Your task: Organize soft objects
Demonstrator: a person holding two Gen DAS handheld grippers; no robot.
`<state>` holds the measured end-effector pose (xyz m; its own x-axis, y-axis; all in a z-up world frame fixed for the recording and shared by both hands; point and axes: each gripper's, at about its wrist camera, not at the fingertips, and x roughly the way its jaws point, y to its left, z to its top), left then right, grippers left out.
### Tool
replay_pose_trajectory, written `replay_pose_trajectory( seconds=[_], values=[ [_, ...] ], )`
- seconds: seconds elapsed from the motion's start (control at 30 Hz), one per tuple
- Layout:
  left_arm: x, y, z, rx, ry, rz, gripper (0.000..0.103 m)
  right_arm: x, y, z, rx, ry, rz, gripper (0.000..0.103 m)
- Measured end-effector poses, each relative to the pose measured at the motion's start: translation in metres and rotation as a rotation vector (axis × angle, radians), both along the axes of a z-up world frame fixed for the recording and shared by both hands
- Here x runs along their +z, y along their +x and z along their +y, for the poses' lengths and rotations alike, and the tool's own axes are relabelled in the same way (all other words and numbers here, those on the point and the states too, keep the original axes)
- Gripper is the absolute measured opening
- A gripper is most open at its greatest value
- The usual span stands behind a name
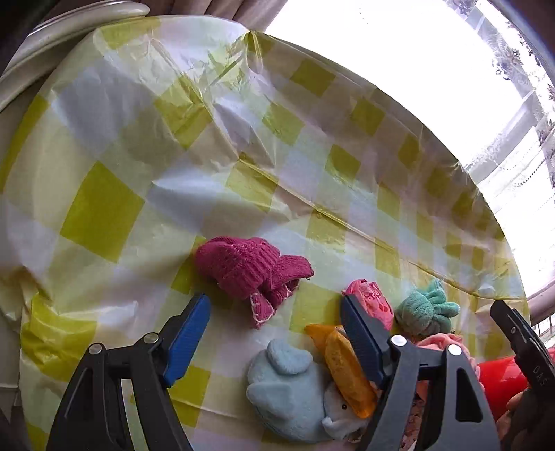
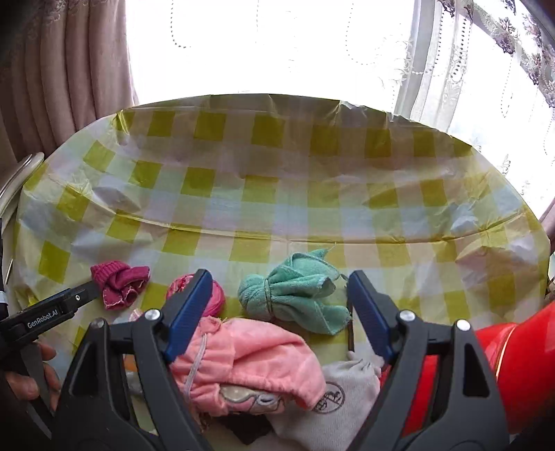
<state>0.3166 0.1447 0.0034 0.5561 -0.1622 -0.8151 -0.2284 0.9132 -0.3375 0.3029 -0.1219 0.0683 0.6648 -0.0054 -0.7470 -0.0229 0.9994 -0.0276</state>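
Note:
A magenta knit sock bundle [image 1: 251, 272] lies on the checked tablecloth [image 1: 138, 156]; it also shows in the right wrist view [image 2: 119, 282]. My left gripper [image 1: 275, 314] is open, just short of the sock bundle and above a light blue plush toy [image 1: 288, 385] and an orange piece [image 1: 347, 367]. A pink ball [image 1: 373, 300] and a tied teal cloth [image 1: 426, 310] lie to the right. My right gripper [image 2: 279, 289] is open around the teal cloth [image 2: 295, 291], above a pink garment [image 2: 249, 360] and a white pouch [image 2: 333, 402].
A red container [image 2: 520, 364] stands at the right; it also shows in the left wrist view [image 1: 499, 381]. A pink ball [image 2: 213, 296] lies behind my right gripper's left finger. Curtains and a bright window are behind the table. A chair back [image 1: 69, 31] is at the far left.

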Motion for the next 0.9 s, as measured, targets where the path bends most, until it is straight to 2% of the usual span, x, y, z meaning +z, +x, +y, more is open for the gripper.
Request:
replay_pose_trajectory(
  seconds=[0.17,0.27,0.37,0.4,0.43,0.47,0.5,0.53,0.67,0.73,0.8,0.9],
  values=[
    [-0.033,0.043,0.007,0.035,0.003,0.078,0.078,-0.053,0.049,-0.013,-0.066,-0.011,0.130,0.083],
    [-0.039,0.056,-0.010,-0.019,0.020,0.076,0.078,-0.079,0.062,-0.029,-0.138,0.010,0.188,0.083],
    [-0.041,0.063,-0.033,-0.098,0.030,0.071,0.075,-0.088,0.066,-0.037,-0.150,0.057,0.177,0.082],
    [-0.043,0.064,-0.038,-0.119,0.036,0.073,0.067,-0.087,0.068,-0.036,-0.128,0.066,0.179,0.074],
    [-0.047,0.065,-0.043,-0.137,0.031,0.086,0.062,-0.086,0.068,-0.033,-0.091,0.079,0.181,0.058],
    [-0.050,0.064,-0.047,-0.152,0.026,0.099,0.054,-0.085,0.068,-0.030,-0.062,0.092,0.187,0.052],
    [-0.049,0.062,-0.051,-0.163,0.059,0.086,0.052,-0.083,0.065,-0.027,-0.044,0.096,0.189,0.044],
    [-0.049,0.059,-0.056,-0.177,0.070,0.088,0.051,-0.081,0.060,-0.023,-0.021,0.094,0.185,0.041],
    [-0.049,0.037,-0.072,-0.252,0.054,0.108,0.027,-0.077,0.033,-0.015,0.051,0.124,0.180,0.031],
    [-0.049,0.019,-0.081,-0.276,0.083,0.107,0.020,-0.074,0.012,-0.012,0.087,0.128,0.177,0.028],
    [-0.049,0.000,-0.085,-0.292,0.076,0.117,0.010,-0.073,-0.008,-0.011,0.113,0.138,0.177,0.026],
    [-0.049,-0.032,-0.088,-0.307,0.083,0.120,0.007,-0.075,-0.039,-0.010,0.147,0.160,0.187,0.023]
  ],
)
